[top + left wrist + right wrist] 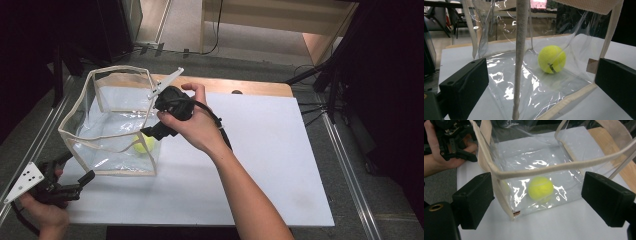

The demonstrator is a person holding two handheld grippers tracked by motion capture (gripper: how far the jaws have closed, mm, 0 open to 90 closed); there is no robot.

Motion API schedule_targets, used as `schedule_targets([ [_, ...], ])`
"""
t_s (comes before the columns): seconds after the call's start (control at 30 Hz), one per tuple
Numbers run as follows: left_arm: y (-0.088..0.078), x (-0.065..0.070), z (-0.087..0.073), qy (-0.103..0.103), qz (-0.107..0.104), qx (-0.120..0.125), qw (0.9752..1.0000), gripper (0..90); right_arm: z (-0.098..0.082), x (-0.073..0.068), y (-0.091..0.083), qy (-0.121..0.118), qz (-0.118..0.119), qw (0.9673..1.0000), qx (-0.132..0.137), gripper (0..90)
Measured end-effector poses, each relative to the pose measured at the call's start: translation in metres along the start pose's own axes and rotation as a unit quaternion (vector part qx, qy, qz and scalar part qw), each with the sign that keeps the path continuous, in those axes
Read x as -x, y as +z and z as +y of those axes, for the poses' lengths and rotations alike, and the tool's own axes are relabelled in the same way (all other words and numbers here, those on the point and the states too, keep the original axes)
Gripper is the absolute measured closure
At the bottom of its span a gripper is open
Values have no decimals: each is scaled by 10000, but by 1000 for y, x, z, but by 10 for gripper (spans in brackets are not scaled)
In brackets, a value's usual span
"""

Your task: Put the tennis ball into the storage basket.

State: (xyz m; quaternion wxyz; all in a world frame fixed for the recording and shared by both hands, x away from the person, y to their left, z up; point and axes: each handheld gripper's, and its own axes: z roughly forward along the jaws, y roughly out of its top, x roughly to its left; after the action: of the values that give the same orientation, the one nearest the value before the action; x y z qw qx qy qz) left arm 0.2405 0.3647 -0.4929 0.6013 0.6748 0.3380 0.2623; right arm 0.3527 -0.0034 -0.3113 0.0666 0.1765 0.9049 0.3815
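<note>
1. Nearest, at the bottom left of the high view, one left gripper (86, 178) sits in a hand at the near left corner of the white surface (260, 165). Its two fingers stand wide apart with nothing pressed between them, just beside the bag's near corner.
2. One clear plastic bag (107, 145) with cream fabric edging stands open-topped on the left part of the surface. In the left gripper view a cream seam of the bag rises between the two black fingers.
3. One yellow-green tennis ball (144, 144) rests on the floor of the bag, near its right wall.
4. One right gripper (146, 132), held in a hand, angles down at the bag's right wall, just beside the ball. Its two fingers are wide apart and hold nothing; in the right gripper view the bag's rim runs across between them.
5. Farthest, one wooden board (260, 88) shows along the back edge of the surface.
</note>
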Motion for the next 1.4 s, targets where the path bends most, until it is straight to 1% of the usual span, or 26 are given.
schedule_targets([
  [0.07, 0, 0, 0, 3, 0, -9, 10000, 0, -4, 1, 1, -23, 3, 10000, 4, 97],
  [0.1, 0, 0, 0, -1, 0, -5, 10000, 0, -8, 1, 3, 21, 14, 10000, -38, 97],
  [0.2, 0, 0, 0, -1, 1, -4, 10000, 0, -12, 1, 5, 10, 2, 10000, -47, 97],
  [0.23, 0, 0, 0, -5, 1, -3, 10000, 0, -16, 1, 8, 66, 20, 10000, -67, 97],
  [0.33, 0, 0, 0, -11, -1, 0, 10000, 0, -21, 0, 10, 82, 39, 9999, -81, 97],
  [0.43, 0, 0, 0, -5, -1, -1, 10000, 0, -31, -1, 16, 71, 42, 9999, -104, 97],
  [0.47, 0, 0, 0, -10, -3, -1, 10000, 0, -31, -1, 16, 71, 42, 9999, -104, 97],
  [0.5, 0, 0, 0, -12, -4, 0, 10000, 0, -34, -1, 17, 114, 55, 9998, -120, 97],
  [0.57, 0, 0, 0, -2, -4, -9, 10000, 0, -39, -2, 19, 106, 53, 9999, -113, 97],
  [0.73, 0, 0, 0, -4, 0, -2, 10000, 0, -54, -3, 22, 170, 39, 9998, -103, 97],
  [0.77, 0, 0, 0, -7, -2, -2, 10000, 0, -60, -3, 23, 231, 21, 9997, -81, 97],
  [0.8, 0, 0, 0, -3, -2, -2, 10000, 0, -60, -3, 23, 231, 21, 9997, -81, 97],
  [0.9, 0, 0, 0, -3, 6, -20, 10000, 0, -69, -2, 24, 313, 14, 9995, -95, 70],
  [0.93, 0, 0, 0, 1, 4, -26, 10000, 0, -72, -3, 25, 359, -1, 9993, -85, 70],
  [1.0, 0, 0, 0, 0, 3, -30, 10000, 0, -78, -3, 25, 370, -44, 9993, -51, 69],
  [1.03, 0, 0, 0, 5, -2, -28, 10000, 0, -81, -3, 26, 364, -46, 9993, -10, 46],
  [1.07, 0, 0, 0, 1, -2, -28, 10000, 0, -83, -3, 26, 378, -62, 9993, 0, 0],
  [1.1, 0, 0, 0, 3, 2, -36, 10000, 0, -85, -3, 26, 371, -57, 9993, 1, 0],
  [1.4, 0, 1, 0, 28, -3, -43, 10000, 0, -117, -3, 27, 581, -209, 9979, 174, 0],
])
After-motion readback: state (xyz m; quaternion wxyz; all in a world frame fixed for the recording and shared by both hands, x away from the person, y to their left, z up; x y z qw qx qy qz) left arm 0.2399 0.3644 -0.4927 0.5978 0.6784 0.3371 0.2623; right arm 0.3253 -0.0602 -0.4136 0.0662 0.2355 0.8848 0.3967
